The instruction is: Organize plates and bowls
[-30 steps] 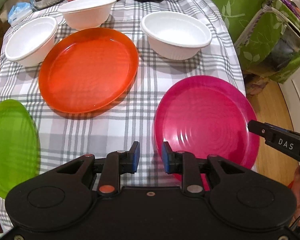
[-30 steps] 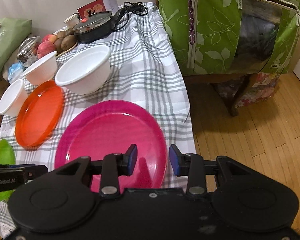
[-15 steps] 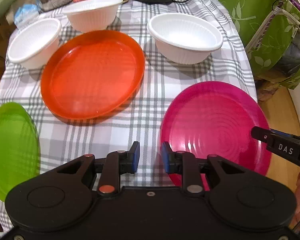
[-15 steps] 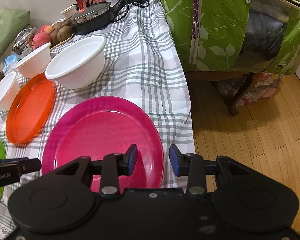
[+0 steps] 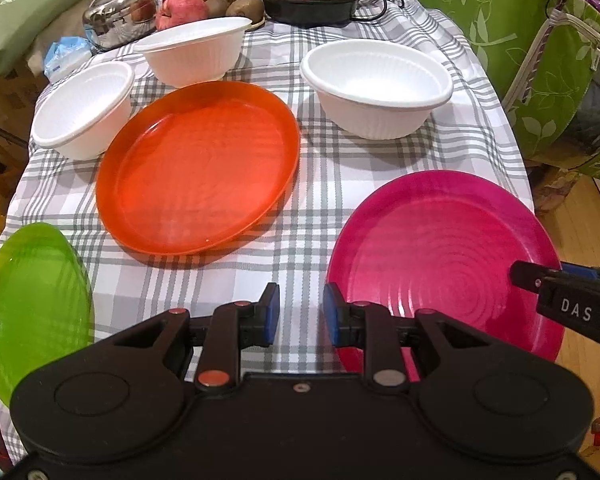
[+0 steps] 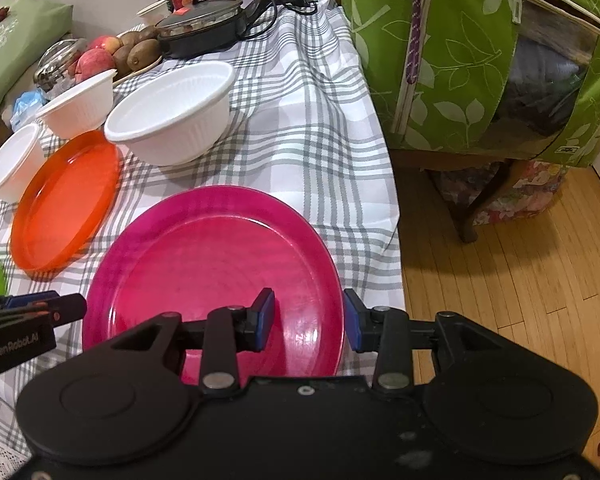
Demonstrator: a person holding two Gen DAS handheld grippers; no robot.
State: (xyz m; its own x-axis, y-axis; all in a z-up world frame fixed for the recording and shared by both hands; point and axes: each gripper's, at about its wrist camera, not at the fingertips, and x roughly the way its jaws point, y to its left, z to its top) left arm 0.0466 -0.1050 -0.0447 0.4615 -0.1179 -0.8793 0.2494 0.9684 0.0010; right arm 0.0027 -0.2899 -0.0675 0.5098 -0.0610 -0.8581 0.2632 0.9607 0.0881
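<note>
A table draped in a grey-and-white plaid cloth carries everything, and the cloth hangs in soft folds over its right edge in the right wrist view. The largest dish is the oval orange plate, glossy translucent plastic with a raised rim, lying flat near the middle. The round magenta plate, equally glossy and marked with faint concentric rings, sits at the near right corner, well apart from the orange one. A lime green plate, also translucent, lies at the near left edge. Three white bowls with ribbed outer walls and rolled rims stand upright behind the plates: the right bowl, the back bowl and the left bowl, the last just beside the orange plate's rim.

The left gripper hovers over bare cloth between the orange and magenta plates, its blue-padded jaws slightly apart with nothing between them. The right gripper hangs over the magenta plate's near right rim; its jaws have just been opening and stand apart, and the rim passes under the gap without the pads pressing on it.

Only the left wrist view shows most of the green plate; only the right wrist view shows the wooden floor and the green leaf-print storage bag in full.
</note>
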